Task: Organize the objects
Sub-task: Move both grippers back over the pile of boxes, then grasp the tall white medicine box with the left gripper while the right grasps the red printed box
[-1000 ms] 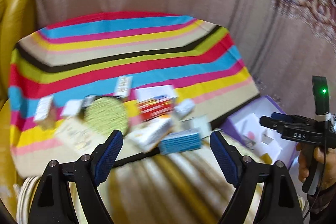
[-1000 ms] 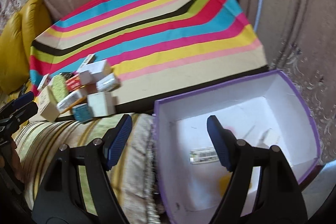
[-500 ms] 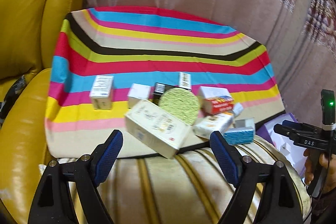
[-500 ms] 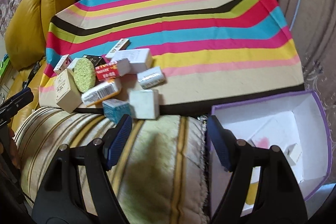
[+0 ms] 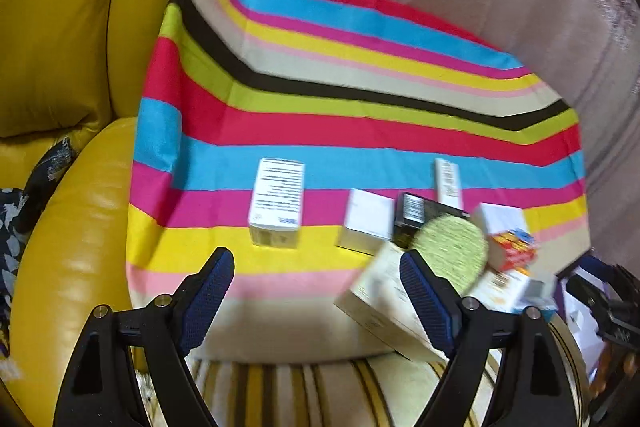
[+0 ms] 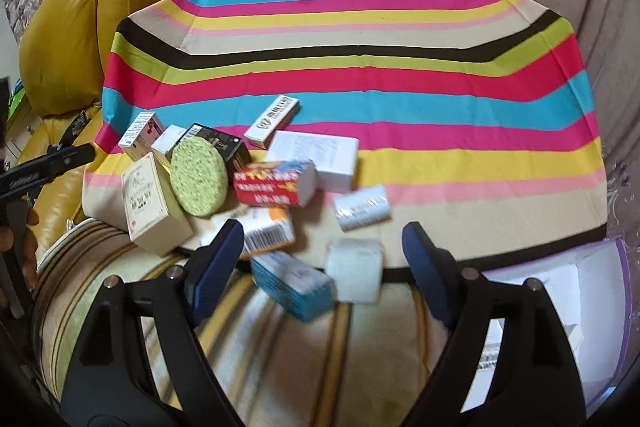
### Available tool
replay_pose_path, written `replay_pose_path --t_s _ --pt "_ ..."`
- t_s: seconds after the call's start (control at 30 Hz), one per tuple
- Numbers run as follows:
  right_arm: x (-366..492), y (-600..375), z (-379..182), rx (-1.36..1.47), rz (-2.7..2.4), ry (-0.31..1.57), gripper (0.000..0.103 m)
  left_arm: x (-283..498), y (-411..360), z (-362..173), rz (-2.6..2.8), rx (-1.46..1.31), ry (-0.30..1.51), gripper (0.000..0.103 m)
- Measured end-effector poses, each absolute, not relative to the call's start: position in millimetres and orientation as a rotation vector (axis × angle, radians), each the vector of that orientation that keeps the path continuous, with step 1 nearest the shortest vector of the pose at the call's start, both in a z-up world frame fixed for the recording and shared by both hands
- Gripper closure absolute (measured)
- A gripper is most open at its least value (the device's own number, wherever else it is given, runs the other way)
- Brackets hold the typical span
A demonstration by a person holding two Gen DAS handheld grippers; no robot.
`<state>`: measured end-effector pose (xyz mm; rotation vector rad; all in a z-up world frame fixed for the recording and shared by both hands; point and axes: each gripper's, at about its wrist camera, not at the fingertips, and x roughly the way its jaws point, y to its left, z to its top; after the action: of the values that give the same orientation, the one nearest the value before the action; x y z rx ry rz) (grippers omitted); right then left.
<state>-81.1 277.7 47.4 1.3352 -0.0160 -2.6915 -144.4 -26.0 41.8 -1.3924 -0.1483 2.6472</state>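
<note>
Between the right gripper (image 6: 322, 263) fingers, with its jaws opening and nothing pinched: one blue box (image 6: 294, 285) and one white cube (image 6: 354, 275), both at the near edge of the striped cloth (image 6: 400, 75), neither touching the pads. Left gripper (image 5: 316, 293) spread wide, empty, over the bare pink and beige stripes; a cream box (image 5: 380, 311) lies partly behind its right finger.

Count on the cloth, right wrist view: about twelve small boxes plus one round green sponge (image 6: 198, 179), clustered at the near left. Sponge leans on a black box (image 6: 224, 145).

Labels: red box (image 6: 274, 183) carries white characters, blurred, unreadable. Orange-and-white box (image 6: 266, 229) shows a barcode. Slim white box (image 6: 274, 119) has dark printed characters, not legible. Cream box bears a framed label, unreadable. White box (image 5: 276, 203) standing alone at left shows fine print, too small.

One purple-rimmed box (image 6: 580, 291), white inside, sits off the cloth at far right.
</note>
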Motion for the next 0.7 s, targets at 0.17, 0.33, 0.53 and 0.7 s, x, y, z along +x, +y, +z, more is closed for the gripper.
replay_pose_path --t_s 0.17,0.33,0.53,0.7 --pt "-97 261 41 1.354 -2.672 0.018 0.018 -171 -33 22 2.637 -1.494 -0.137 0.018" --pt "-111 247 31 1.39 -2.658 0.036 0.017 -190 -35 11 2.643 -1.535 -0.102 0.018" --pt "-126 234 20 1.432 -2.661 0.08 0.017 -205 -34 -5 2.624 -1.585 -0.078 0.033" --pt "-137 228 13 1.448 -2.682 0.113 0.017 -208 -35 -16 2.607 -1.603 -0.094 0.052"
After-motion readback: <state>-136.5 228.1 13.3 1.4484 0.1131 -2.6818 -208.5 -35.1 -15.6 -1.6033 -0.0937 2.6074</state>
